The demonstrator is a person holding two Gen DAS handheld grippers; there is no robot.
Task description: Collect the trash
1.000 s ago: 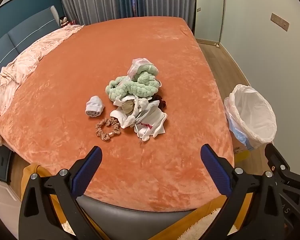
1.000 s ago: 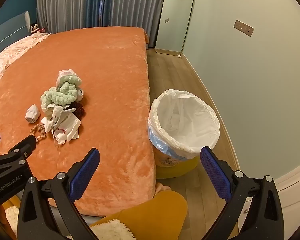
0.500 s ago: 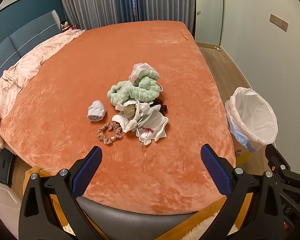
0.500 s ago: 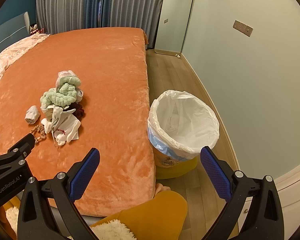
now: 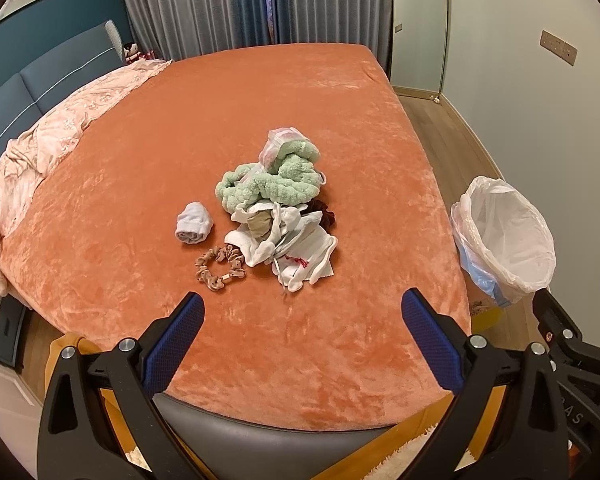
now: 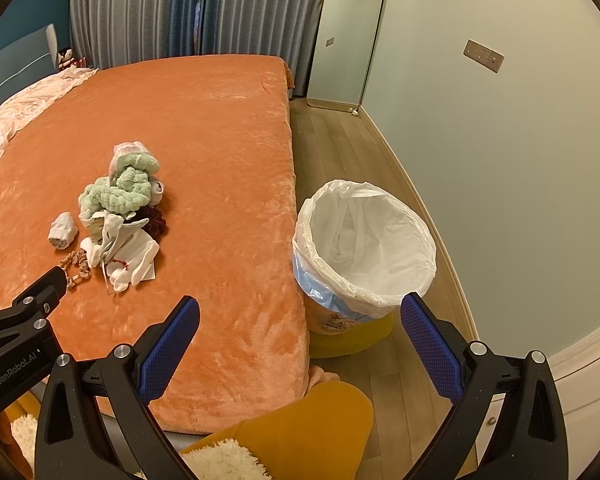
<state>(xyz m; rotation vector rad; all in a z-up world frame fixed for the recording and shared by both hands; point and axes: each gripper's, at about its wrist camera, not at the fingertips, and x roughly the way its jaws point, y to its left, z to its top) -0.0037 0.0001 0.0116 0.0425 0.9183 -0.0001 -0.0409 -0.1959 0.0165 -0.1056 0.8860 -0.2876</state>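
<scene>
Left gripper [image 5: 302, 338] & right gripper [image 6: 300, 334]: both w/ fingers wide apart, holding nothing, hovering by the foot edge of the bed [image 5: 148, 168]. Trash pile [image 5: 278, 208] sits mid-bed, closer to the foot edge: green fluffy yarn [image 5: 276, 184] on top, white cloths [image 5: 296, 244] under it, rolled white sock [image 5: 194, 224] just beside, brown scrunchie [image 5: 219, 267] touching the cloths. Lined bin [image 6: 364, 244] on floor against bed's side edge.
</scene>
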